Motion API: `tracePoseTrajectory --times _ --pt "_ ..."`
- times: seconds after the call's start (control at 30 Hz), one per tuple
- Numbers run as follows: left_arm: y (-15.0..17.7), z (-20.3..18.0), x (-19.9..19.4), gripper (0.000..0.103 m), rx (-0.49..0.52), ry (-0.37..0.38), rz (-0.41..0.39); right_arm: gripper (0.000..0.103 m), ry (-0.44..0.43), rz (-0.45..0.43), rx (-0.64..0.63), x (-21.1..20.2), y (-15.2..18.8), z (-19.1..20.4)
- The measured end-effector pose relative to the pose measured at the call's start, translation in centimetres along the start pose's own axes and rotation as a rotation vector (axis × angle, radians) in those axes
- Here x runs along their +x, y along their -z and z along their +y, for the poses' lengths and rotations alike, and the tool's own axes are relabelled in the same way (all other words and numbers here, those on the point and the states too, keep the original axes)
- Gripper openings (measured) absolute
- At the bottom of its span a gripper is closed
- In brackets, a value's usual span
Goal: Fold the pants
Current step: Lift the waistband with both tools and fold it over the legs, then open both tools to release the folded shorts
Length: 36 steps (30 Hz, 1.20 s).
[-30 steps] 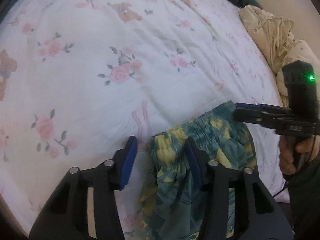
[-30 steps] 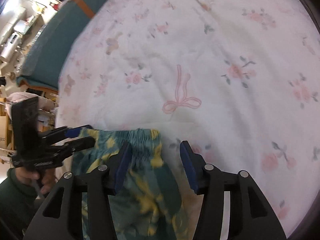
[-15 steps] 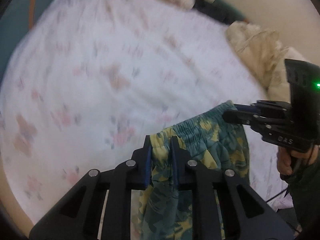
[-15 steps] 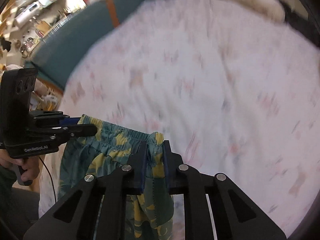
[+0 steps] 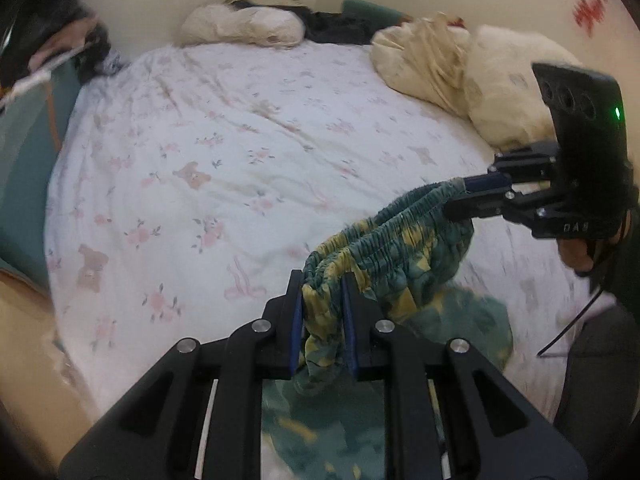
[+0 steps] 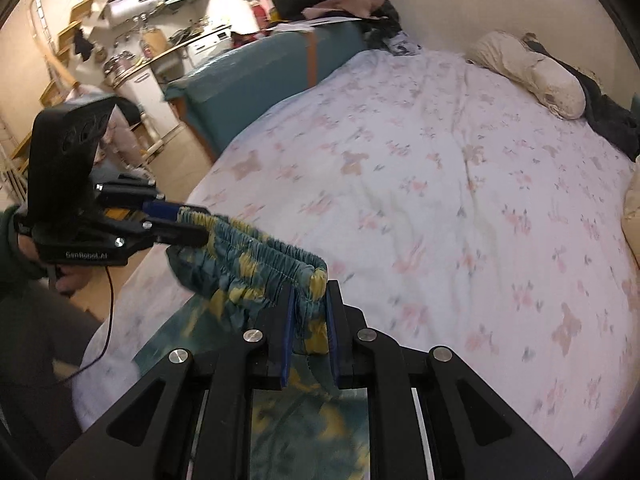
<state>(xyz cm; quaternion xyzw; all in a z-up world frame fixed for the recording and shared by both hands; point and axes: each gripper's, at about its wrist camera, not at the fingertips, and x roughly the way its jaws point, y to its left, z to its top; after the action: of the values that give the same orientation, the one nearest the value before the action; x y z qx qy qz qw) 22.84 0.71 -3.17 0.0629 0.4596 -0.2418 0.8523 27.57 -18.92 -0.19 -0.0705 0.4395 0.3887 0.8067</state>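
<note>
The pants are green with a yellow pattern and an elastic waistband. They hang in the air above the bed, held by the waistband at both ends. My left gripper is shut on one end of the waistband. My right gripper is shut on the other end. The right gripper also shows in the left wrist view, and the left gripper in the right wrist view. The legs hang down below and are partly hidden by the grippers.
The bed has a white floral sheet. Cream pillows and dark clothes lie at its far end. A teal sofa stands along one side, with kitchen shelves beyond.
Both grippers closed on the waistband and lifted the pants up off the bed. The views now tilt up to show the far end of the bed.
</note>
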Motion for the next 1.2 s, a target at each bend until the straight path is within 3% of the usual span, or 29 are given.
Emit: tracePoseTrajectory --times 0.23,0.4,0.6,0.67,0.73,0.8,0.87,1.0,1.07,1.1,1.13,1.2 --pt "4.6 -5.3 -2.1 0.015 0.06 -0.005 0.104 0.014 0.002 0.022 0.027 -3.3 6.9 4.7" --pt "9.1 -8.7 -0.8 0.016 0.063 -0.063 0.193 0.016 0.068 0.047 0.085 -2.8 11.6 7.0" --pt "12.6 -8.7 1.4 0.02 -0.018 -0.033 0.294 0.017 0.078 0.15 0.085 -1.0 14.9 8.6" --pt "13.6 -9.0 1.6 0.025 -0.024 -0.023 0.322 0.024 0.078 0.18 0.097 -0.7 15.7 8.7" --pt "14.2 -9.4 1.4 0.039 -0.019 -0.038 0.361 0.036 0.078 0.226 0.112 -0.4 16.7 8.9" --pt "14.6 -9.6 0.2 0.05 -0.027 0.032 0.374 0.038 0.045 0.26 0.128 -0.7 17.4 9.0" --pt "14.5 -9.0 -1.0 0.052 -0.058 0.051 0.35 0.039 -0.012 0.264 0.154 -1.9 17.6 9.2" --pt "13.3 -5.8 -3.1 0.054 -0.256 0.063 0.217 0.045 -0.112 0.134 0.196 -5.2 16.4 9.3" --pt "12.8 -4.9 -2.5 0.054 -0.323 0.005 0.171 0.045 -0.028 0.04 0.251 -5.7 15.3 8.5" --pt "12.8 -5.1 -1.4 0.052 -0.325 -0.005 0.187 0.041 0.024 0.042 0.293 -4.7 15.0 7.9" --pt "12.9 -5.4 -0.5 0.051 -0.316 -0.008 0.209 0.03 0.041 0.063 0.317 -3.5 14.9 7.5" --pt "13.3 -6.8 2.2 0.052 -0.265 -0.022 0.273 0.023 0.042 0.147 0.344 -0.5 15.4 6.9"
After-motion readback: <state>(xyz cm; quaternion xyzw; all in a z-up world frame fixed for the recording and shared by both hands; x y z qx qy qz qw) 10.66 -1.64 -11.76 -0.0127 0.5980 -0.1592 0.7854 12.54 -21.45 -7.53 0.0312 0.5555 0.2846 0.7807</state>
